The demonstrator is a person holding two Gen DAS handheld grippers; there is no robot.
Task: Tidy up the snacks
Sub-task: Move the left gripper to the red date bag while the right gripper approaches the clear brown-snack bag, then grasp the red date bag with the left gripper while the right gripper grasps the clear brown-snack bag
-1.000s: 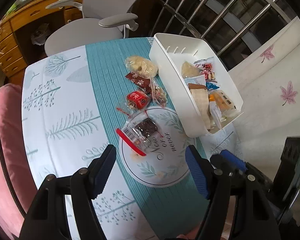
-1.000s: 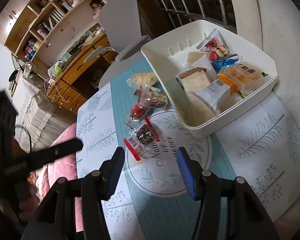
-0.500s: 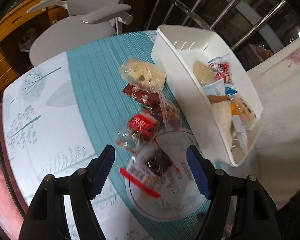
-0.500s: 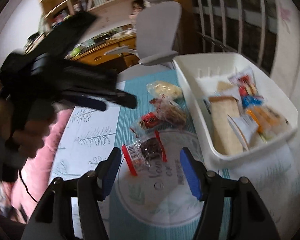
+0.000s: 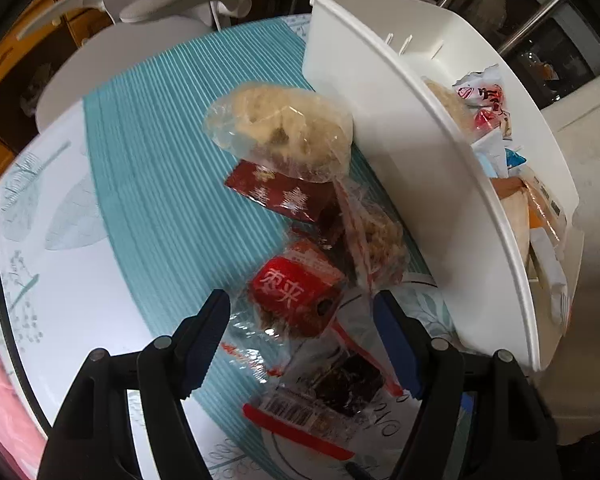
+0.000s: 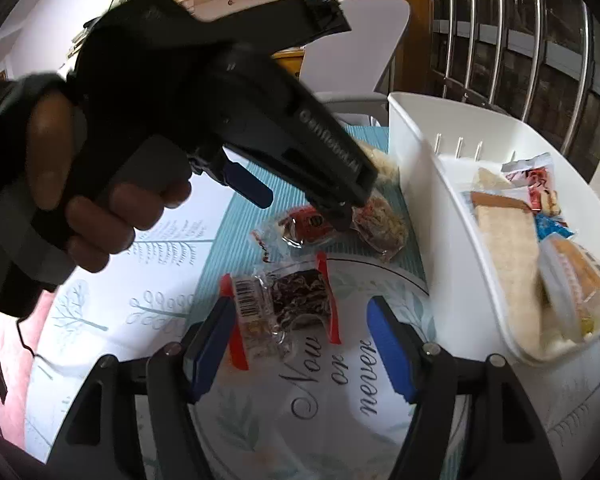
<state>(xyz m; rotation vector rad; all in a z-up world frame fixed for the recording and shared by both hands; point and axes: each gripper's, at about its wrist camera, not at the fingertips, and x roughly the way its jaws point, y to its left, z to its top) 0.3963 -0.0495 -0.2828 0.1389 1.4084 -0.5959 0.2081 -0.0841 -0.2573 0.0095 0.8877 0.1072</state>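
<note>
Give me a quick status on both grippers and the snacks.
Left gripper open over red snack pack. Right gripper jaws just opening, nothing clamped, dark snack pack between them. White bin alongside, nothing in the way.

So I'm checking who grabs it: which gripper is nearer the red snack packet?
Left. The left gripper hangs right over the red snack packet, open jaws either side; the right gripper sits over the dark snack bag instead.
</note>
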